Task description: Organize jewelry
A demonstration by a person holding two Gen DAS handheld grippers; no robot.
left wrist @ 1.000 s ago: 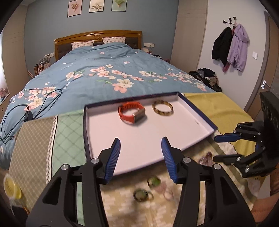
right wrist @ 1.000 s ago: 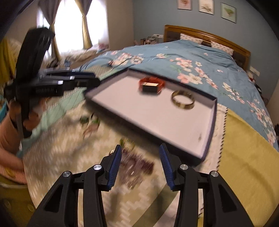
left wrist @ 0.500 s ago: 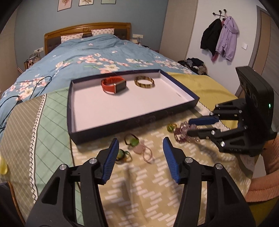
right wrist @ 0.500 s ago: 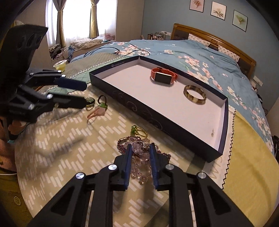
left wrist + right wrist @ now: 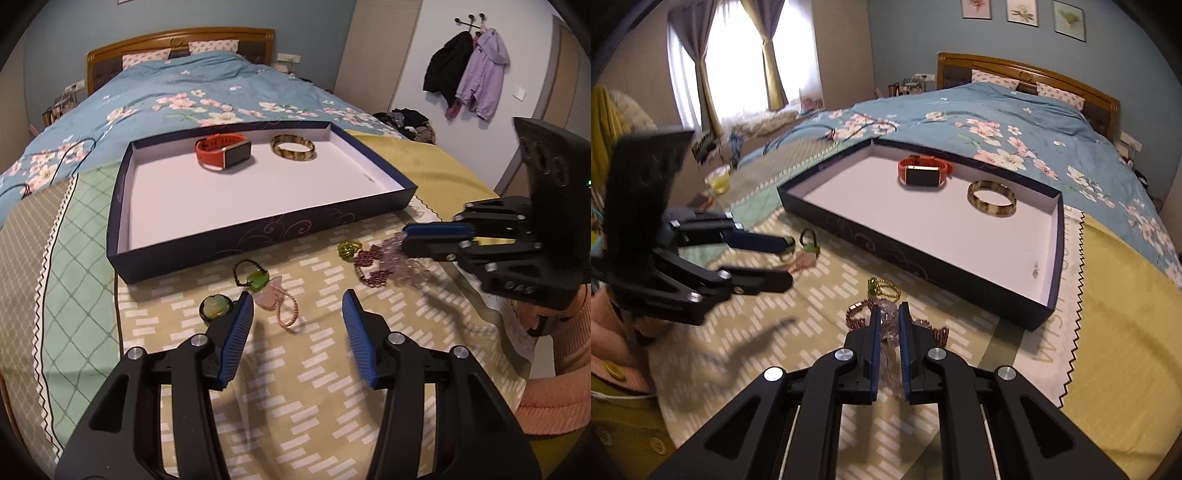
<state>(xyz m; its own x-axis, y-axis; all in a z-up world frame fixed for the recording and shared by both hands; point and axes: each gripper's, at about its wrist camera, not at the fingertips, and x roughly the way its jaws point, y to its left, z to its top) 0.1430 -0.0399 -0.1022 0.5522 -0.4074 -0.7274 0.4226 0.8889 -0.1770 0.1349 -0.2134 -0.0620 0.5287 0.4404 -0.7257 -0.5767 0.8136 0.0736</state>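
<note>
Orange watch (image 5: 221,150) in a white-lined navy tray (image 5: 258,236); blue floral quilt (image 5: 177,96) behind

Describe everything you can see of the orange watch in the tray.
The watch has an orange strap that looks like rubber, closed into a loop, and a rectangular dark screen in a pale metallic frame. It stands on its edge on the white floor of the tray, near the far wall, with the screen facing toward the cameras. A brownish bangle lies beside it, apart from it. No tool touches it; only the tray floor does.
</note>
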